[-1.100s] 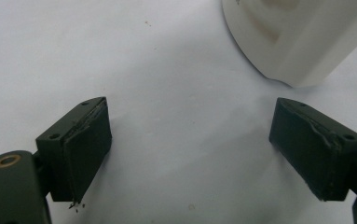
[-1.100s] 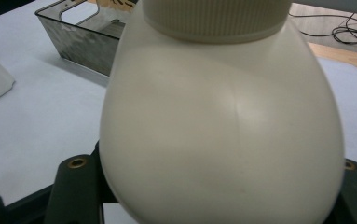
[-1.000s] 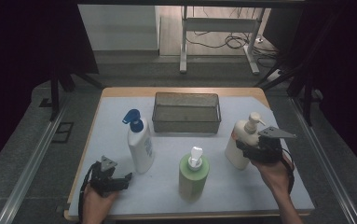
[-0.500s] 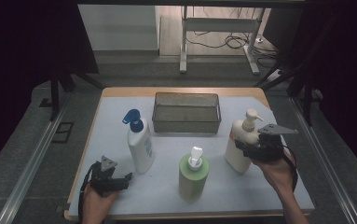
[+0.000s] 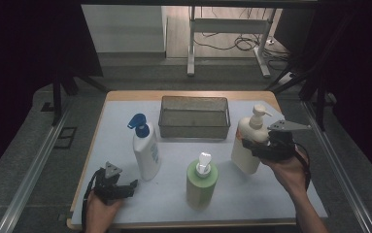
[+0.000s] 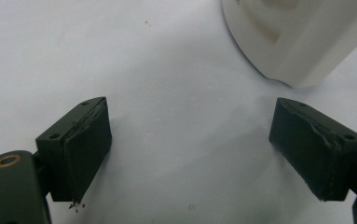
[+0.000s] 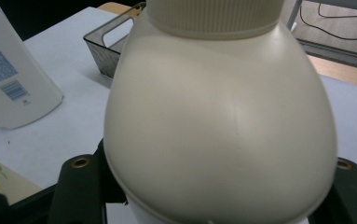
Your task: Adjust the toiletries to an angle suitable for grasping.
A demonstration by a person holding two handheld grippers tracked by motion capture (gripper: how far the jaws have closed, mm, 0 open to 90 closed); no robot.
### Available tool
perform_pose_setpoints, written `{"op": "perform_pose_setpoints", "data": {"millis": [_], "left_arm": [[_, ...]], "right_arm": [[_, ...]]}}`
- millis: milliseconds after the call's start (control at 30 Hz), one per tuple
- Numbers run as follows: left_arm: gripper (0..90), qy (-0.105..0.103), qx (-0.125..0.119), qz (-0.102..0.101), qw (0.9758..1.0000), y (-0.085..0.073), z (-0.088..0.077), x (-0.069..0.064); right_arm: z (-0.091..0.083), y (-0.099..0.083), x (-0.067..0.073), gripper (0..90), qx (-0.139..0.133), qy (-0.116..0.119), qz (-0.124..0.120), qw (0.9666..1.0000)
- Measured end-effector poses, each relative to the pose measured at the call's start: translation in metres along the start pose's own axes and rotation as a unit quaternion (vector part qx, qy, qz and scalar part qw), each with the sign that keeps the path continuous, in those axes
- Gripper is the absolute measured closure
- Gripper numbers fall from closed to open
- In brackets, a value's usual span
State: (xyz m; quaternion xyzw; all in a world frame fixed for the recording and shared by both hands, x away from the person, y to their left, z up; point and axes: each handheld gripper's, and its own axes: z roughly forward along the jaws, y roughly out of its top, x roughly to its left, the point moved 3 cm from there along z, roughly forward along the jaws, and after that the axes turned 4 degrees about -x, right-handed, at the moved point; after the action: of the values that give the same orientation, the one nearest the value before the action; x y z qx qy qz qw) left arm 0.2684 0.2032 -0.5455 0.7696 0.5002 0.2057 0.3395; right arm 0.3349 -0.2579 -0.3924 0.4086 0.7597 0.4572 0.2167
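Cream pump bottle [image 5: 247, 141]: we see it higher than before, tilted, leaving the bench [image 5: 271, 194].
Right gripper [image 5: 261, 148]: fingers clamp it.
Left gripper [image 5: 125, 187]: fingers wide, empty.
Wire basket [image 5: 194, 116]: we judge it next.

Dim room around a lit table [image 5: 125, 104]

Grey floor [image 5: 140, 73], black cables [image 5: 232, 44] beyond, a white metal stand [image 5: 227, 29].

1. This looks like a lab or test room set up for recording, not a home.
2. Dark curtains [image 5: 38, 43] hang on both sides of the table [image 5: 188, 95], which has a white cover.
3. Loose cables [image 5: 232, 43] lie on the bare floor beside a metal stand [image 5: 222, 24].
4. Metal rails [image 5: 33, 170] run along the table's sides.
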Motion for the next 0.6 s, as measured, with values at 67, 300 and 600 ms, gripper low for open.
{"op": "perform_pose_setpoints", "data": {"millis": [67, 300, 600], "left_arm": [[12.7, 0.000, 0.000, 0.000, 1.0000, 0.000, 0.000, 0.000], [12.7, 0.000, 0.000, 0.000, 1.0000, 0.000, 0.000, 0.000], [12.7, 0.000, -0.001, -0.001, 1.0000, 0.000, 0.000, 0.000]], "right_arm": [[0.000, 0.004, 0.001, 37.2, -0.001, 0.001, -0.002, 1.0000], [0.006, 0.018, 0.004, 37.2, -0.002, 0.009, -0.003, 1.0000], [0.018, 0.035, 0.009, 37.3, -0.004, 0.012, -0.011, 0.9999]]}}
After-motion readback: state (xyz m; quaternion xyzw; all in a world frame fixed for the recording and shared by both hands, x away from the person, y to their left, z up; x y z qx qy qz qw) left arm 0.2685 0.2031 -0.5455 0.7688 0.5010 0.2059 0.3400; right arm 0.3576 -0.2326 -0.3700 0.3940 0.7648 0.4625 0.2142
